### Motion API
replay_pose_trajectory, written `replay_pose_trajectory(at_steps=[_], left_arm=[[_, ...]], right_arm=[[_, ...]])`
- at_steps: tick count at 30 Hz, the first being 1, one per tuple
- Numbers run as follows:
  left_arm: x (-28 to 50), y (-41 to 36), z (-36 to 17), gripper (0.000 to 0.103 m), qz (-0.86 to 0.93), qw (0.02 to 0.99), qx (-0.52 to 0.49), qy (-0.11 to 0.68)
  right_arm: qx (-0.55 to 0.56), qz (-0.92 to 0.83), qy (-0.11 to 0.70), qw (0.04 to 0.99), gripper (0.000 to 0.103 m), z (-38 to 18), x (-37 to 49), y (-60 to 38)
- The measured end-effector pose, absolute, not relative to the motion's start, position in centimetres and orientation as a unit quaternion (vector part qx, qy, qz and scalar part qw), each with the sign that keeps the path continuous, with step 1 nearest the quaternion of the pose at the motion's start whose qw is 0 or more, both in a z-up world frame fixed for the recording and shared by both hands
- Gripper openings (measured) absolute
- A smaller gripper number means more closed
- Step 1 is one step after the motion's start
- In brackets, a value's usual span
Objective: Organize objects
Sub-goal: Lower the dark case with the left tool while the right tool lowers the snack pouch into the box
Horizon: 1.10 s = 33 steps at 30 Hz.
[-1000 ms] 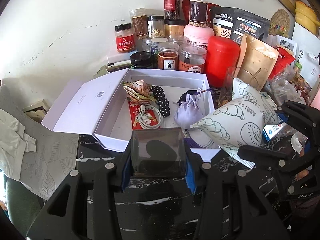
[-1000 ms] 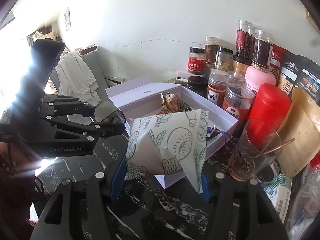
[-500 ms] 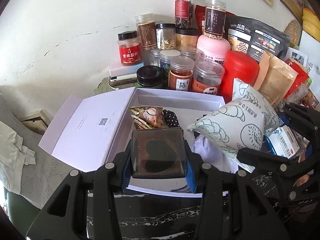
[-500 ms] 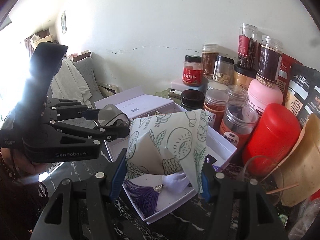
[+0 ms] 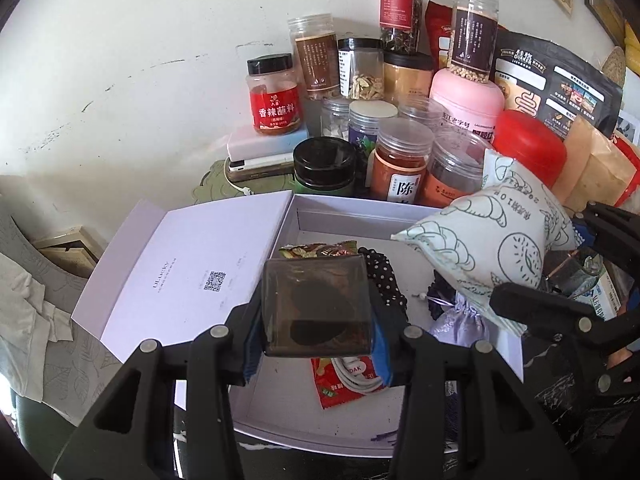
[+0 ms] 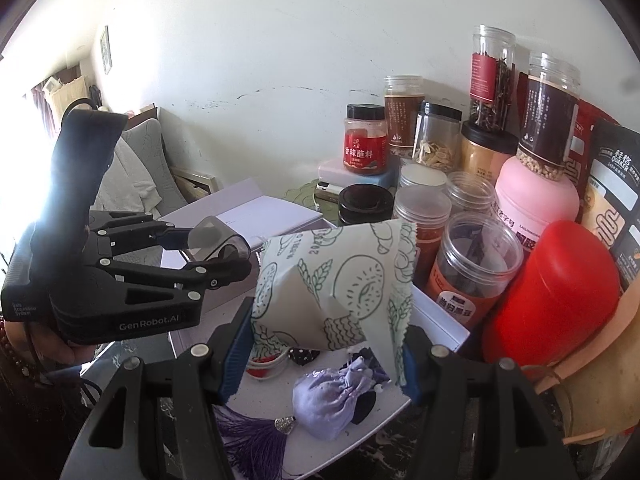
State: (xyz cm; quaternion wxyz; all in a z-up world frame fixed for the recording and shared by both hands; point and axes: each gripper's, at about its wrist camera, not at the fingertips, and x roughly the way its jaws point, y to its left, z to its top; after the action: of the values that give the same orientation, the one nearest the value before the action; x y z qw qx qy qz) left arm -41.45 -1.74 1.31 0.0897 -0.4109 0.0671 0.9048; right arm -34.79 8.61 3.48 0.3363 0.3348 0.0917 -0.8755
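Left wrist view: a smoked clear case [image 5: 316, 306] is clamped between the blue pads of the left gripper [image 5: 316, 320] and is held over the near left part of an open white box [image 5: 360, 216]. The box's lid [image 5: 188, 268] is laid flat to the left. A red packet [image 5: 340, 388], a dotted cloth [image 5: 380, 276] and a lilac pouch [image 5: 460, 320] are seen inside. A printed pillow pack [image 5: 492, 248] is held at the right, above the box. Jars [image 5: 400, 160] are crowded along the far wall.

Right wrist view: the pillow pack [image 6: 332, 280] is pinched between the pads of the right gripper [image 6: 328, 348], above the box [image 6: 436, 320]. The lilac pouch [image 6: 332, 396] lies below it beside a purple tassel [image 6: 256, 432]. The left gripper [image 6: 208, 252] is seen at the left with the case [image 6: 212, 240]. A red canister [image 6: 552, 292] stands just right of the box.
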Motion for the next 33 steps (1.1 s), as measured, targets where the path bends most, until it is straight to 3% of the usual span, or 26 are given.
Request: replay_pose_trajectory(at_steps=[22,33], left_arm=[[-44.8,0.9,-2.7,0.042,0.893,0.088,-0.424,0.119],[-46.1,0.9,-6.0,0.041,0.874,0.099,-0.465,0.106]], right_arm=[[0.371,-0.871,0.110,0.304,0.062,-1.0,-38.8,7.4],[0.387,-0.862,0.125,0.303,0.062,-2.9,-39.6,6.8]])
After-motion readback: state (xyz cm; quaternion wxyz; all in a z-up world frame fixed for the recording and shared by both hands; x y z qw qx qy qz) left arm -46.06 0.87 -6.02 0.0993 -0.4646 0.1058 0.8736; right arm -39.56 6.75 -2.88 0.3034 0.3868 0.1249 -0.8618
